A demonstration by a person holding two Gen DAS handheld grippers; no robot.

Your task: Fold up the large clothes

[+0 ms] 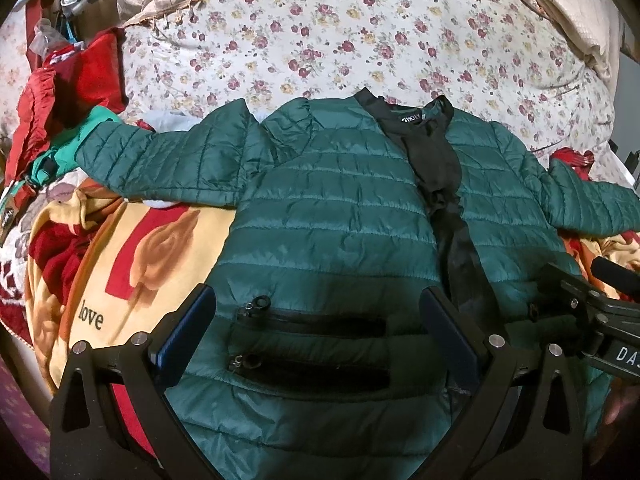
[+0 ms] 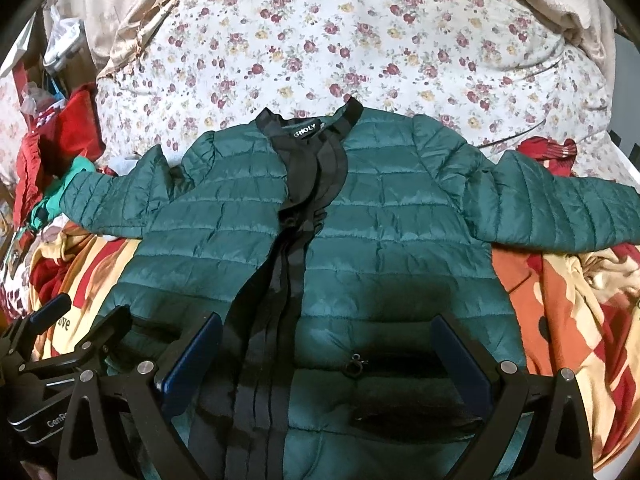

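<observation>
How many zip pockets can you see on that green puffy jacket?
3. On the green jacket, the left wrist view shows an upper pocket zip and a lower pocket zip on one front panel; the right wrist view shows one pocket zip on the other. More may be hidden.

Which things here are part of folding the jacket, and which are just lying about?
For the job:
green puffer jacket, spread flat, sleeves out
left gripper, jaws open over the hem
right gripper, jaws open over the hem

Lying about:
floral quilt
yellow "love" blanket
red clothes
beige cloth
</observation>
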